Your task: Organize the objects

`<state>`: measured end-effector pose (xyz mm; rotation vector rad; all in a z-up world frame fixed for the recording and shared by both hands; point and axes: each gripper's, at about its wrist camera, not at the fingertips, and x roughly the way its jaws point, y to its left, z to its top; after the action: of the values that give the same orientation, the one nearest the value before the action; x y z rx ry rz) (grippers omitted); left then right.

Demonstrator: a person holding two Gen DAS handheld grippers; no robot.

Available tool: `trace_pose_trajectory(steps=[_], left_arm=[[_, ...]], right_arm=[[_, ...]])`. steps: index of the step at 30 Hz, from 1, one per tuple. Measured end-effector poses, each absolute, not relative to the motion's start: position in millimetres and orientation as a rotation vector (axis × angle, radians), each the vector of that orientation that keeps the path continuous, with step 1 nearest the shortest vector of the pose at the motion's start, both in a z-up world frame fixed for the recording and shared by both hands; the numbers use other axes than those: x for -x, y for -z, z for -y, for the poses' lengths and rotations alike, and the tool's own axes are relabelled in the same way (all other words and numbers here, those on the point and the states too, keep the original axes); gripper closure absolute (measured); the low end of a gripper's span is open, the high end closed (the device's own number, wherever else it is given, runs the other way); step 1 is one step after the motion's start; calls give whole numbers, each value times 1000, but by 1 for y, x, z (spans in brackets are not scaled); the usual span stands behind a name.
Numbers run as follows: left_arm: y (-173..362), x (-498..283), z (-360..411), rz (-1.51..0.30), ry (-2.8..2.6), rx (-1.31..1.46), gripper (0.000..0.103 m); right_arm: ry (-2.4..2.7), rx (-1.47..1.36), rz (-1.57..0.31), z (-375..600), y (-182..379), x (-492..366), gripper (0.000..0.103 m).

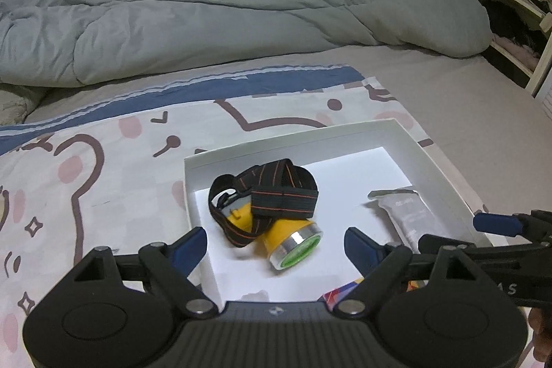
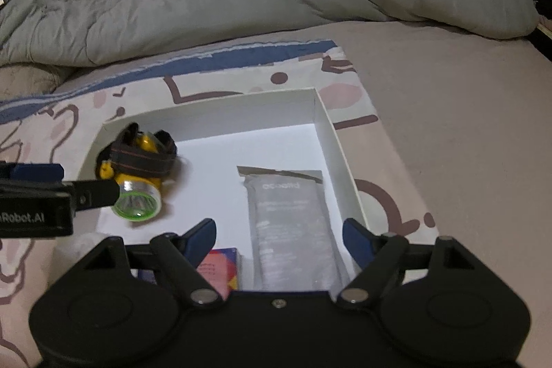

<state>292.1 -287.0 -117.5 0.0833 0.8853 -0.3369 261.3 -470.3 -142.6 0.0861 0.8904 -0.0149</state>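
A shallow white box [image 1: 303,140] [image 2: 331,133] lies on a patterned cloth on the bed. Inside it lie a yellow headlamp [image 1: 276,230] [image 2: 138,185] with a black-and-orange strap, a silver tube [image 1: 407,212] [image 2: 289,219], and a small colourful box [image 2: 217,268] at the near edge [image 1: 345,290]. My left gripper [image 1: 276,242] is open and empty, hovering just short of the headlamp. My right gripper [image 2: 279,233] is open and empty above the near end of the tube. Each gripper shows at the side of the other's view.
A bunched grey duvet [image 1: 241,6] covers the far half of the bed. The patterned cloth [image 1: 103,178] extends to the left of the box. Shelves with clothes [image 1: 510,6] stand at the far right. Bare sheet [image 2: 465,126] lies right of the box.
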Motion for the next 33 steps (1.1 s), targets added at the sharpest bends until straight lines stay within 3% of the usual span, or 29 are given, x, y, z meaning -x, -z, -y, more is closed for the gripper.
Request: trace_pose_trajectory(steps=[23,28,33], left_arm=[[46,-227,232,-807,342,-104,16],[30,-200,210,-780,358,-103,8],[17,-176,185,-757,363,-83,0]], right_arm=[[117,-142,-821,441,69,-180,17],[136,-123,-785,422,42,-148,6],[147,-101,-751,402,19,-117,3]])
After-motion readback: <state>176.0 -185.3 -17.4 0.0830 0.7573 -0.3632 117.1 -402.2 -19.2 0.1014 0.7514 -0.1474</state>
